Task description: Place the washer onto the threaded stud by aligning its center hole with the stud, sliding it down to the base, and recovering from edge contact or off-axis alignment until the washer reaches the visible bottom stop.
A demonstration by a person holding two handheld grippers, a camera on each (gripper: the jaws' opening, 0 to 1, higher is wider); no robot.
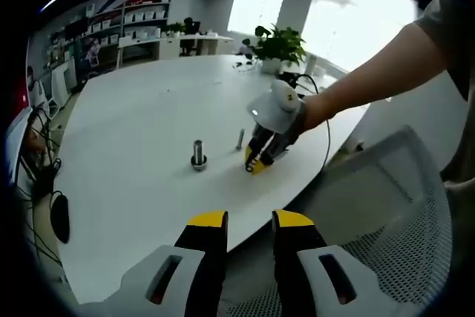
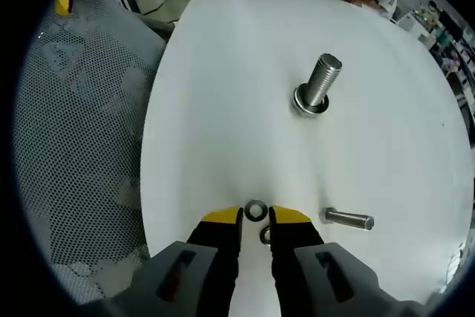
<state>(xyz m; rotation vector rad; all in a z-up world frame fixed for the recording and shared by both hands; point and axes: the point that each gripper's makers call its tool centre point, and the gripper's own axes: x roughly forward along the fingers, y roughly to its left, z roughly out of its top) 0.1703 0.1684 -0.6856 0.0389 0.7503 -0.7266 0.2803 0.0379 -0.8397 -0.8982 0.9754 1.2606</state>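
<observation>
The white table (image 1: 133,109) is the largest thing in the left gripper view, its curved near edge running above that view's own jaws. A mesh-backed chair (image 1: 393,206) stands just off that edge at the right; the right gripper view shows the same mesh chair (image 2: 82,124) along the table's left edge. A potted plant (image 1: 278,46) sits at the table's far edge, and black cables (image 1: 44,161) trail off its left edge.

A person's arm (image 1: 371,79) reaches in from the right and holds the right gripper (image 1: 257,162), its yellow tips down on the table near the near edge. The left gripper (image 1: 249,220) hangs off the table's near edge with its jaws a little apart and nothing between them.

In the right gripper view, the right gripper (image 2: 255,217) has its jaws slightly parted close to the table's near edge. 1 washer (image 2: 256,211) lies flat on the table just ahead of the gap between the tips, and a 2nd ring (image 2: 265,236) sits between the jaws; whether they pinch it cannot be told.

The threaded stud (image 2: 319,83) stands upright on its wide base toward the table's middle, well apart from the washer. A smaller bolt (image 2: 347,219) lies on its side just right of the right gripper's tip.
</observation>
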